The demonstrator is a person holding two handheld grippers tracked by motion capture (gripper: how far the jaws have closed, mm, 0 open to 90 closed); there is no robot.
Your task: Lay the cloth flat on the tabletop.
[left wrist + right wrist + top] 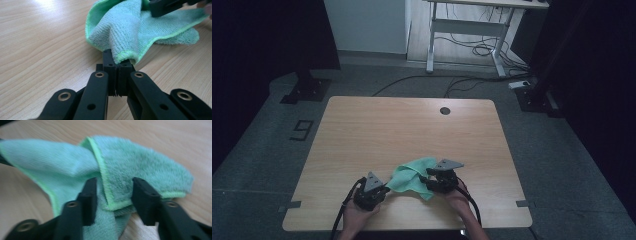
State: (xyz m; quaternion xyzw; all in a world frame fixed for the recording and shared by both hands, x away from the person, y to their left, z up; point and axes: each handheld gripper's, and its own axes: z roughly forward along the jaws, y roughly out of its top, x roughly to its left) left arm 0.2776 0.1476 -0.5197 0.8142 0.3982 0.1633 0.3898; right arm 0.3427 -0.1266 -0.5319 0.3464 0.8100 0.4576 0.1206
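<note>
Green cloth [413,176] lying bunched and half-folded on the near part of the wooden table [377,130], between the two hands. Left gripper [117,65] clamped tight on one hemmed corner of it, jaws fully together, fabric rising out of the pinch and draping away across the wood. Right gripper [113,191] set over a folded, hemmed edge on the opposite side, jaws part-way apart and straddling that layered hem, pads not yet pressing on it as far as the blurred right gripper view allows. Looks like the grasping stage of a fold or spread: one corner secured, the second being taken. Next move probably calls for closing on that hem, catching the upper layer cleanly rather than the whole bundle, then lifting both corners together and drawing them apart to pull the fabric taut.
</note>
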